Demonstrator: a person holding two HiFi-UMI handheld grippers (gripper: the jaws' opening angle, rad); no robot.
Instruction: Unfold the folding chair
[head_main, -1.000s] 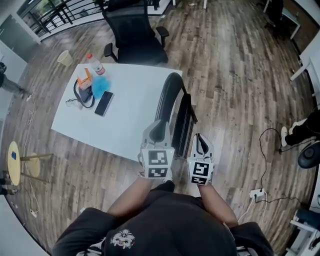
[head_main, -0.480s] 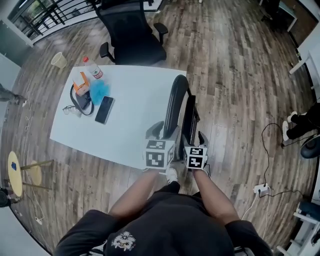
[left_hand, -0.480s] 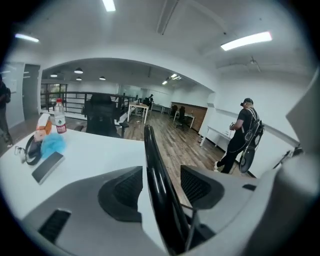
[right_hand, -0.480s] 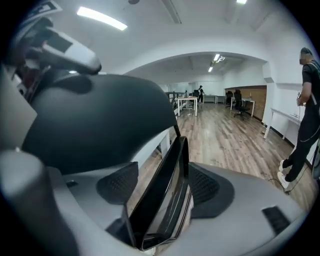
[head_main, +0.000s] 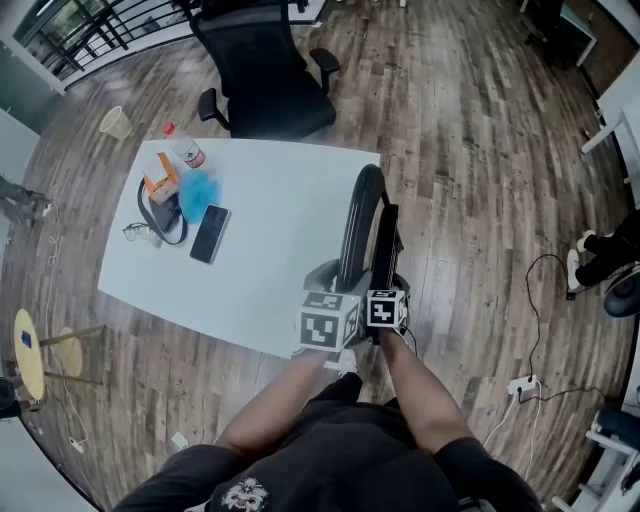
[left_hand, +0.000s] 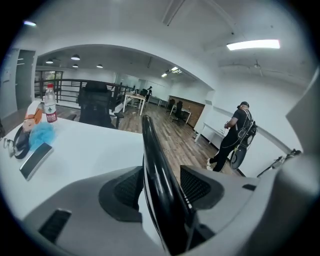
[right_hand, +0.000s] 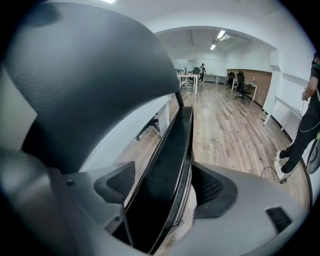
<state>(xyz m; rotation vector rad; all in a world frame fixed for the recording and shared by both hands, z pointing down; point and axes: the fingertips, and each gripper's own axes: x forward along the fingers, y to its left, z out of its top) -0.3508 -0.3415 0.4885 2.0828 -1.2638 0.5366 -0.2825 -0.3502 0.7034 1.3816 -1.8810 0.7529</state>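
Hoop (left_hand: 150, 155) of folding chair (head_main: 356, 215) is sitting inside your left claw (left_hand: 160, 186), seat (right_hand: 172, 152) inside right claw (right_hand: 165, 185); both are gaping wide, just been opening; be pushing deeper before clamping.

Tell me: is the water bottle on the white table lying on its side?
No, the water bottle stands upright on the table.

The folding chair (head_main: 362, 225) stands just beside the counter's (head_main: 280, 230) right edge, leaving little room between them. To its right the wooden floor (head_main: 470, 180) lies open as far as a power strip (head_main: 517, 383). An office chair (head_main: 265, 75) blocks the counter's far side.
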